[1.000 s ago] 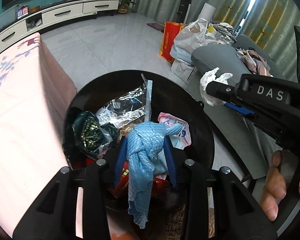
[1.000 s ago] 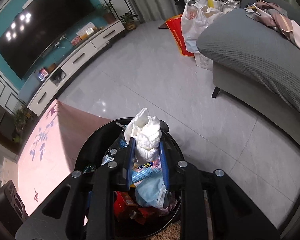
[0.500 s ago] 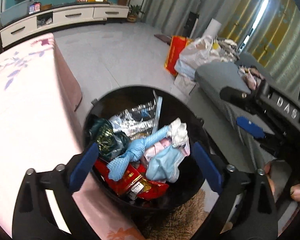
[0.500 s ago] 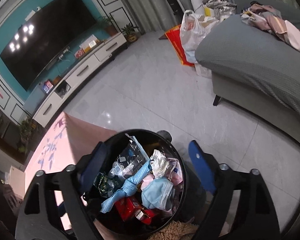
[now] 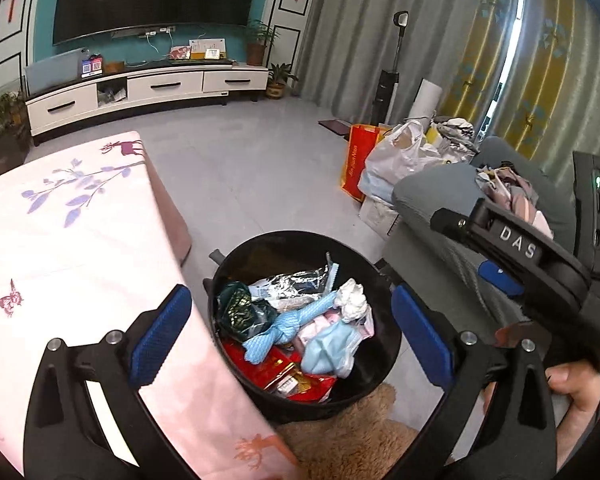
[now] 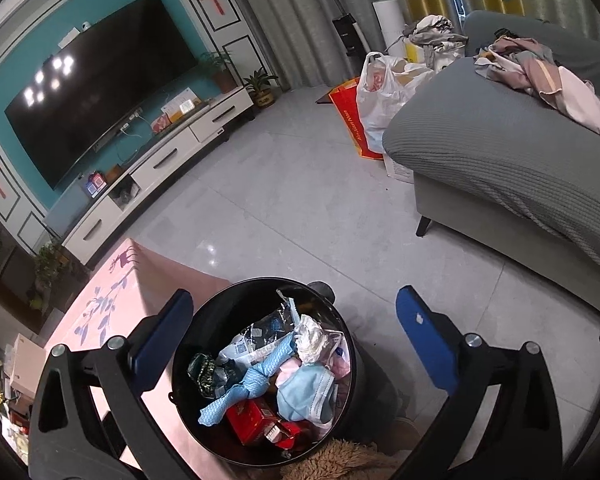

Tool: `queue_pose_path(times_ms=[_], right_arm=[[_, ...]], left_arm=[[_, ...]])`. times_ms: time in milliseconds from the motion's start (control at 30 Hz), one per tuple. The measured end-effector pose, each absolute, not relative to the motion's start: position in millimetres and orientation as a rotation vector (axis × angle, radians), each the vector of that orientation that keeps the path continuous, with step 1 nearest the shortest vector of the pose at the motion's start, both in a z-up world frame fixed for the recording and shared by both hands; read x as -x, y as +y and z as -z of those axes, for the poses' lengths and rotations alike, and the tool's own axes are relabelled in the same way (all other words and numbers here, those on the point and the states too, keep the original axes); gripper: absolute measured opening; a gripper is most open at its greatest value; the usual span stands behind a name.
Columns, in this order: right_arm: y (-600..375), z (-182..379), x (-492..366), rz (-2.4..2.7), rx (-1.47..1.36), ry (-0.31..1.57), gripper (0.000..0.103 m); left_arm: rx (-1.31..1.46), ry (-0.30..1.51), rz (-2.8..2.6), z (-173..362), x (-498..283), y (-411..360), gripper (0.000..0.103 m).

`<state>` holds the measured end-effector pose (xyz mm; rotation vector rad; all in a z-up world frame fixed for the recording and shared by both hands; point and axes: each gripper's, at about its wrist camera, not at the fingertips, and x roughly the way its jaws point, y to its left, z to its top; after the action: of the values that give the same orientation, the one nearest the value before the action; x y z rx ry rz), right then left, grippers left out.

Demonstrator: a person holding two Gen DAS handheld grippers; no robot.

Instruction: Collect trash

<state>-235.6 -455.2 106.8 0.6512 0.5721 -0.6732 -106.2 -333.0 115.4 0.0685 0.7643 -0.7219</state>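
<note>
Left wrist view looks down past the left gripper (image 5: 290, 330), whose blue pads stand wide apart with nothing between them; its jaws have just been opening, and the blue cloth (image 5: 278, 330) lies loose inside the black bin (image 5: 384, 364) below rather than in any grip. Beside the cloth in the bin sit a crumpled white tissue (image 5: 352, 300), a pale blue face mask (image 5: 330, 350), a silver wrapper (image 5: 296, 282), a dark green bag (image 5: 240, 312) and red packaging (image 5: 276, 364). From the right wrist view, the right gripper (image 6: 292, 338) is likewise spread wide and empty, its jaws having just been opening, and the tissue (image 6: 310, 338) rests on top of the heap.

Both grippers hang over the open mouth of the bin, which makes sense for dropping: released above it, soft light pieces fall straight in. The bin stands on the floor, tight against the edge of the pink-clothed counter (image 5: 60, 240), so trash can be carried off the counter top with a short reach. A person's hand (image 5: 572, 384) grips the handle of the right gripper at the lower right of the left view. The part of the counter in view looks bare, so this round of collecting seems done.
</note>
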Motion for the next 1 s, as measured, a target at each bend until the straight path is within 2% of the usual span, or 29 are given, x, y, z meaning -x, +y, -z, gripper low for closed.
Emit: queue_pose_path(times_ms=[1000], right_arm=[[-437.3, -101.8, 213.3, 0.657, -0.542, 0.652, 0.099]], left_arm=[[-0.002, 0.833, 0.702, -103.9, 108.0, -310.8, 0.100]])
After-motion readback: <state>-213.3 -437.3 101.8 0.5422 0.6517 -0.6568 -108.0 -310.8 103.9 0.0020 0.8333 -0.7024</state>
